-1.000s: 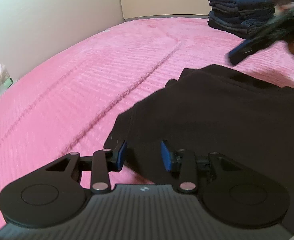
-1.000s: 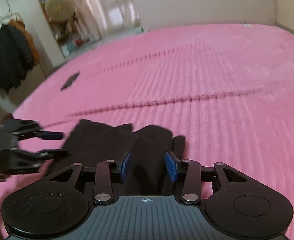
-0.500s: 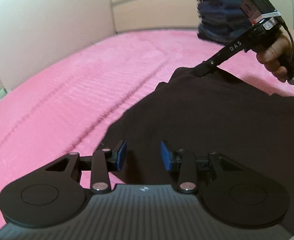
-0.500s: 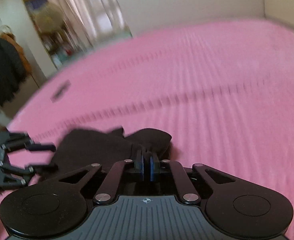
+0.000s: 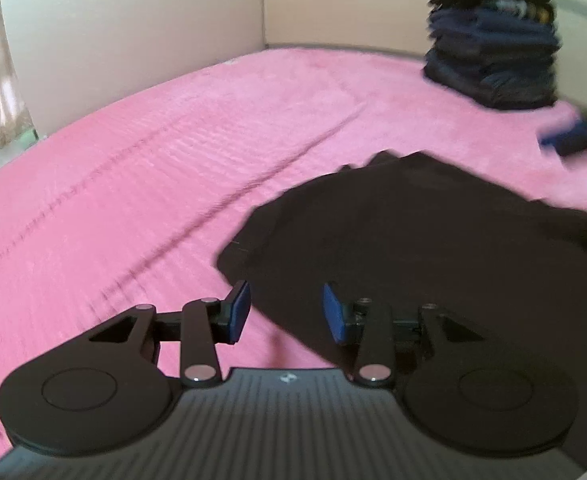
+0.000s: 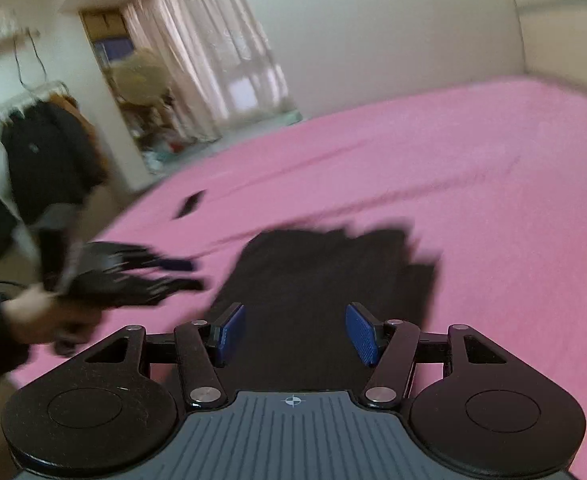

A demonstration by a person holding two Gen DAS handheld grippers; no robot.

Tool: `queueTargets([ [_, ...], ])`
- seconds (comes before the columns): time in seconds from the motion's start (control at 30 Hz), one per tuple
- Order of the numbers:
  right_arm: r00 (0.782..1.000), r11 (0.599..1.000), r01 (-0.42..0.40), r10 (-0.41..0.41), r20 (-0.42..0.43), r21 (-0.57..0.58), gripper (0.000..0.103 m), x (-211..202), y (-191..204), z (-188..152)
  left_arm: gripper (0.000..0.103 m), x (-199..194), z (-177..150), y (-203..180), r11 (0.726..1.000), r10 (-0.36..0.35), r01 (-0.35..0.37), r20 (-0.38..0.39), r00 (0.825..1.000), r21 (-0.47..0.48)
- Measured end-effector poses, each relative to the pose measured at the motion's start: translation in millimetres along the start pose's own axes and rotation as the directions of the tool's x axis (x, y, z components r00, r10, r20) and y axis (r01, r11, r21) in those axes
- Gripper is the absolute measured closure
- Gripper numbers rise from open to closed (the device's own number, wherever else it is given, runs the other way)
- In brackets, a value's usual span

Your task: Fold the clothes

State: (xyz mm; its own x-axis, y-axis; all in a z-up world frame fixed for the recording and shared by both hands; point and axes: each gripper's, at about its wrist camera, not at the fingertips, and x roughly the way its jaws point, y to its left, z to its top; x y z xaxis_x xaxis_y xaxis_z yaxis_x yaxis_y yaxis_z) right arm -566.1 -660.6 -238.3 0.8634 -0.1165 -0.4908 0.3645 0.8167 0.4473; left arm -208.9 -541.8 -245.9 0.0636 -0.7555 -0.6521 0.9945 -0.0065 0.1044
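Pink bed point(image 5: 141, 168) lies bare around the black garment point(image 5: 433, 240); left gripper point(image 5: 285, 312) and right gripper point(image 6: 295, 334) both gape, empty.

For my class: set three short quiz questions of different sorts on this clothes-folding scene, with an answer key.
1. True or false: the right gripper is shut on the black garment.
2. Multiple choice: where is the stack of folded clothes? A) at the far side of the pink bed, by the headboard; B) on the floor; C) on top of the black garment.
3. Short answer: what is the state of the left gripper?

Key:
1. False; its jaws stand apart above the garment.
2. A
3. Open, with nothing between its fingers.
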Motion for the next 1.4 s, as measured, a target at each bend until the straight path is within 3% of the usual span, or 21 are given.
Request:
queueTargets([
  [0.1,0.995,0.99,0.08,-0.073,-0.067,0.114,0.044,-2.3,-23.8,-46.2,0.068,-6.7,-15.2,-21.9,0.999,-0.053,0.053,-0.027,0.998,-0.006],
  [0.17,0.982,0.98,0.18,-0.175,-0.065,0.082,0.054,-17.0,-20.1,-50.1,0.068,-1.2,-24.7,-29.9,0.999,-0.035,0.035,-0.056,0.998,0.014],
  [0.23,0.97,0.97,0.241,-0.24,-0.045,0.023,0.053,-30.8,-2.7,-51.2,0.068,-3.0,-29.7,-30.5,0.999,-0.018,0.02,-0.066,0.998,0.028],
  [0.3,0.966,0.964,0.258,-0.259,-0.009,-0.058,0.043,-42.4,29.6,-50.4,0.068,-16.4,-28.6,-28.0,0.999,0.002,0.002,-0.078,0.997,0.047],
  [0.37,0.971,0.959,0.237,-0.241,-0.008,-0.155,0.033,-40.4,64.5,-55.4,0.067,-36.4,-33.3,-28.0,0.99,0.046,-0.037,-0.065,0.997,0.133],
  [0.43,0.974,0.939,0.207,-0.226,-0.036,-0.274,0.033,-20.5,97.5,-63.3,0.065,-54.6,-42.4,-27.1,0.976,0.083,-0.069,-0.061,0.995,0.204],
  [0.53,0.972,0.88,0.16,-0.219,-0.084,-0.447,0.033,20.9,140.0,-80.2,0.051,-72.9,-56.2,-32.6,0.934,0.143,-0.129,-0.02,0.989,0.334],
  [0.67,0.963,0.756,0.076,-0.224,-0.147,-0.65,0.033,76.0,196.7,-102.8,0.043,-81.4,-72.6,-46.7,0.845,0.158,-0.15,0.028,0.987,0.513],
  [0.73,0.927,0.643,0.11,-0.341,-0.154,-0.758,0.034,106.6,209.4,-115.3,0.04,-82.7,-80.1,-52.8,0.795,0.142,-0.141,0.045,0.989,0.59],
  [0.77,0.902,0.549,0.12,-0.409,-0.141,-0.827,0.034,118.9,214.3,-125.4,0.039,-82.0,-82.8,-55.3,0.771,0.128,-0.131,0.05,0.991,0.624],
  [0.8,0.894,0.522,0.124,-0.427,-0.133,-0.844,0.034,122.1,213.4,-129.0,0.038,-80.8,-86.5,-57.4,0.744,0.114,-0.121,0.054,0.992,0.658],
  [0.83,0.89,0.505,0.128,-0.438,-0.126,-0.853,0.044,124.1,211.8,-131.7,0.038,-78.6,-89.0,-58.5,0.72,0.1,-0.111,0.056,0.993,0.685],
  [0.87,0.889,0.507,0.127,-0.438,-0.129,-0.853,0.051,121.3,208.7,-128.8,0.038,-76.3,-91.8,-59.4,0.691,0.074,-0.097,0.064,0.995,0.716],
  [0.9,0.89,0.512,0.124,-0.437,-0.133,-0.85,0.074,117.9,205.4,-125.1,0.036,-72.8,-94.0,-59.6,0.661,0.057,-0.089,0.068,0.996,0.745],
  [0.97,0.89,0.52,0.119,-0.434,-0.142,-0.846,0.081,111.0,198.9,-117.8,0.035,-63.4,-97.1,-59.6,0.599,0.029,-0.079,0.077,0.997,0.797],
  [1.03,0.909,0.543,0.125,-0.398,-0.124,-0.83,0.084,86.0,192.9,-102.9,0.035,-50.8,-98.6,-59.4,0.534,0.006,-0.075,0.085,0.996,0.842],
  [1.1,0.924,0.582,0.129,-0.365,-0.116,-0.803,0.084,61.0,188.6,-86.0,0.035,-34.5,-100.5,-61.0,0.447,-0.003,-0.093,0.106,0.994,0.89],
  [1.2,0.931,0.602,0.135,-0.35,-0.107,-0.787,0.084,32.8,178.5,-73.1,0.035,-12.1,-102.5,-64.2,0.318,-0.038,-0.13,0.15,0.988,0.939],
  [1.23,0.93,0.605,0.135,-0.351,-0.111,-0.785,0.085,25.3,172.3,-72.8,0.035,-3.8,-101.5,-65.7,0.287,-0.049,-0.144,0.164,0.985,0.947],
  [1.33,0.926,0.609,0.132,-0.357,-0.121,-0.782,0.086,-4.0,169.5,-84.9,0.035,19.2,-94.2,-69.4,0.219,-0.087,-0.163,0.186,0.979,0.962],
  [1.4,0.92,0.604,0.139,-0.372,-0.123,-0.785,0.086,-12.4,164.2,-88.8,0.038,28.7,-87.3,-71.0,0.2,-0.095,-0.161,0.183,0.979,0.966],
])
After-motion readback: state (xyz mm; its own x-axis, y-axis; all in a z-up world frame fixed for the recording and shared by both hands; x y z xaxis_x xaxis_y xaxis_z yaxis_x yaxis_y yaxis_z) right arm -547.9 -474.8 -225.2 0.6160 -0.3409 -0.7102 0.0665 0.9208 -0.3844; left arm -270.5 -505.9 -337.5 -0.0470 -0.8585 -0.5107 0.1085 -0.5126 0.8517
